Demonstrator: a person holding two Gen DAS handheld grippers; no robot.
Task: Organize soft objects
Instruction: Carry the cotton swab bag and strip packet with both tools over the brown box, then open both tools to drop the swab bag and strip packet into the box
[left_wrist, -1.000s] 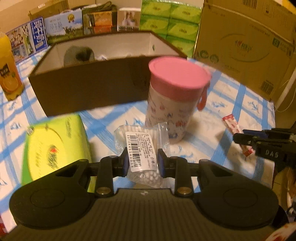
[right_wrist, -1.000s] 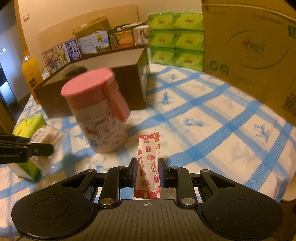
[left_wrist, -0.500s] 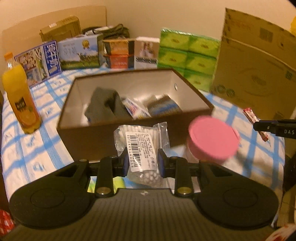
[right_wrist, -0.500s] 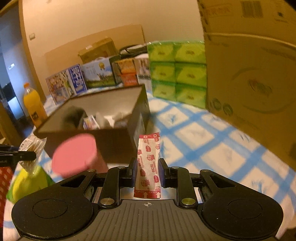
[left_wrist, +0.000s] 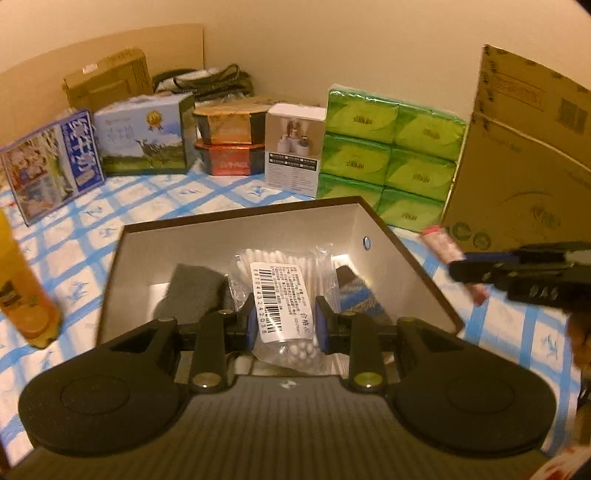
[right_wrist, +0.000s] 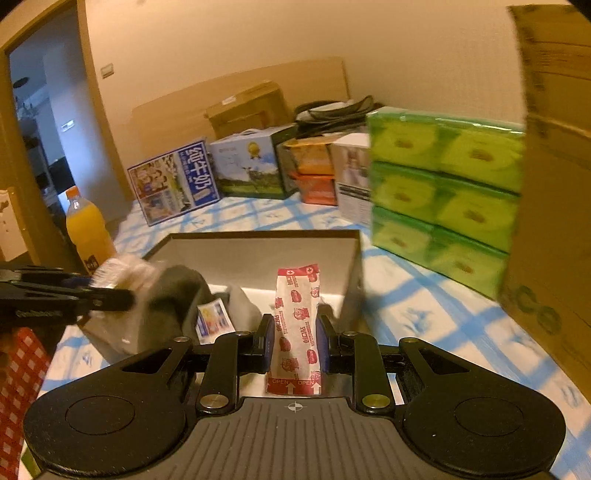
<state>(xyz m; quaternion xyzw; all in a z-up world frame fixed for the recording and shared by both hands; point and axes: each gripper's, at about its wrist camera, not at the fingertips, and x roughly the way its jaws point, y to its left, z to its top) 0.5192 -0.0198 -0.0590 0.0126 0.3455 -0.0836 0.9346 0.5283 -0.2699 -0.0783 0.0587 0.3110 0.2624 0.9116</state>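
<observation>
My left gripper is shut on a clear bag of cotton swabs with a barcode label, held above the open brown box. My right gripper is shut on a red and white sachet marked OPEN, held over the same box near its right wall. Inside the box lie a grey cloth, a blue striped soft item and a small printed packet. In the left wrist view the right gripper shows at the right, sachet in its tip; the left one shows at the right wrist view's left edge.
An orange juice bottle stands left of the box on the blue-checked cloth. Green tissue packs, a large cardboard carton and several printed boxes line the back wall. A doorway opens at far left.
Both grippers rose and moved forward from beside the pink-lidded cup to above the brown box, each still gripping its item. The cup and the green tissue pack dropped out of view.
</observation>
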